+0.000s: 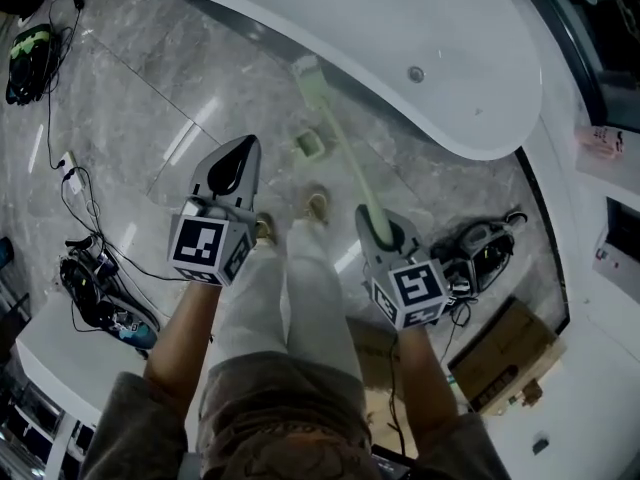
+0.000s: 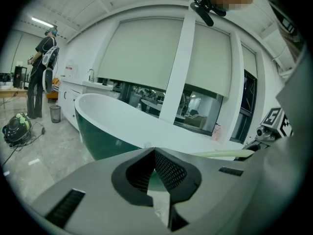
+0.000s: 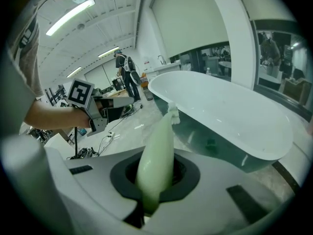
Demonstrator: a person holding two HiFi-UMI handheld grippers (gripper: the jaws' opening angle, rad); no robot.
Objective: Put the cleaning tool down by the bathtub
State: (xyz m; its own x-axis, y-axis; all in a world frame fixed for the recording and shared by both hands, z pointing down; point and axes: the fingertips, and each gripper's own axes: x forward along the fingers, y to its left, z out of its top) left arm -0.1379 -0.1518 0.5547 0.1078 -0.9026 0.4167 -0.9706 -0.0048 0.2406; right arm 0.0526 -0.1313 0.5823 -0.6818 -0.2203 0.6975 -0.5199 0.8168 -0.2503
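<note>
The cleaning tool [image 1: 345,158] is a pale green long-handled brush. My right gripper [image 1: 385,233] is shut on the lower end of its handle. The brush head [image 1: 305,68] points forward and hangs over the floor just beside the white bathtub [image 1: 470,98]. In the right gripper view the handle [image 3: 159,146] runs out from between the jaws of the right gripper [image 3: 154,180] toward the tub [image 3: 230,116]. My left gripper [image 1: 240,158] is held level to the left, shut with nothing in it. The left gripper view shows the left gripper [image 2: 152,153] with its pads meeting, and the tub [image 2: 112,116] ahead.
A small green holder [image 1: 310,146] stands on the marble floor before the person's feet. A black machine [image 1: 485,248] and a cardboard box [image 1: 505,353] lie at the right, cables [image 1: 90,268] at the left. A person [image 2: 41,72] stands far off beside a bin [image 2: 55,113].
</note>
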